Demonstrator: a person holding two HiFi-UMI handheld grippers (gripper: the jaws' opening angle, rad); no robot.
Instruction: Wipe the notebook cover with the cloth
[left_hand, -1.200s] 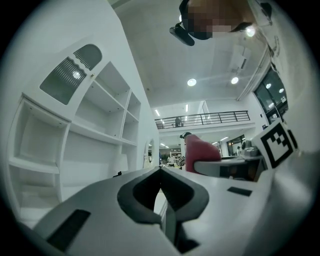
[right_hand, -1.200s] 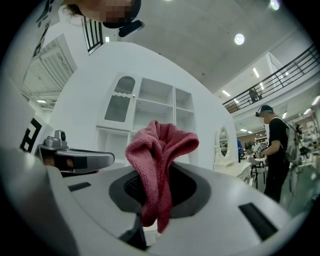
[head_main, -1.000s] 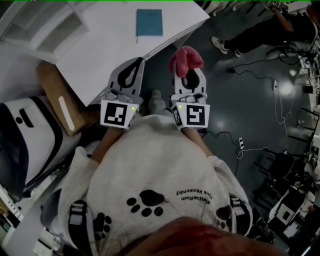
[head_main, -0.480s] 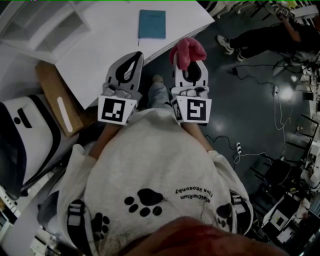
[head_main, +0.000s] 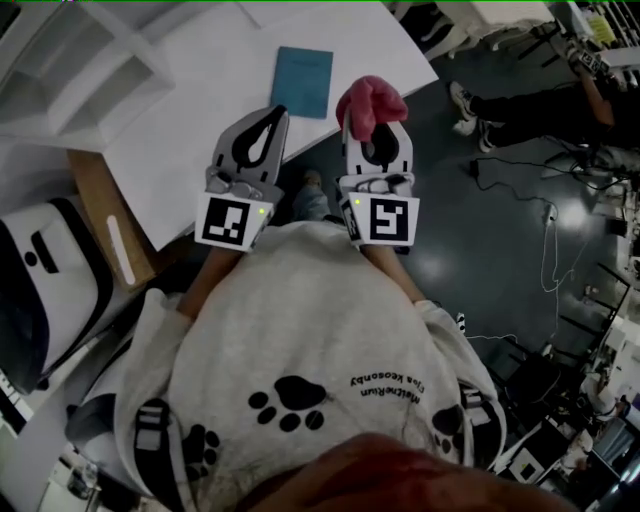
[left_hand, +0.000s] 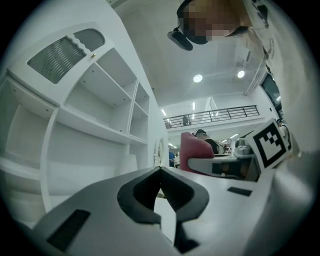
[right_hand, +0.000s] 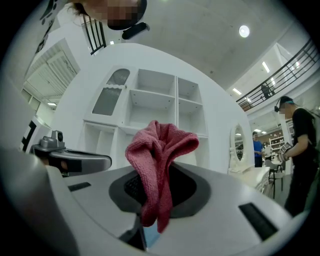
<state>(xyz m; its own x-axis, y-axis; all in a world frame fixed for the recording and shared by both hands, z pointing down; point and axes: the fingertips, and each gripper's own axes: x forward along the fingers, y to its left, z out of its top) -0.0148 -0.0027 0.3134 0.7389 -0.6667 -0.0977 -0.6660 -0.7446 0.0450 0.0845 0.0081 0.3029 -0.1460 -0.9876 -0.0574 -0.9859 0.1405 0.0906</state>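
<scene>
A blue notebook (head_main: 303, 82) lies flat on the white table (head_main: 200, 110) near its front edge. My right gripper (head_main: 373, 118) is shut on a pink cloth (head_main: 370, 102), which bunches up past the jaw tips (right_hand: 159, 150); it hangs just right of the notebook, at the table's edge. My left gripper (head_main: 268, 122) is shut with nothing in it (left_hand: 160, 172), its tips over the table edge just below the notebook. Both grippers point up and forward toward a white shelf unit (right_hand: 150, 110).
A white shelf unit (head_main: 80, 60) stands on the table at the left. A brown cardboard box (head_main: 110, 215) and a white bag (head_main: 40, 280) sit below the table's left side. Cables (head_main: 545, 250) run over the dark floor at right, where another person's legs (head_main: 540, 95) show.
The table and notebook have come closer and lower in the head view. Both grippers now reach the table edge beside the notebook, the cloth still held.
</scene>
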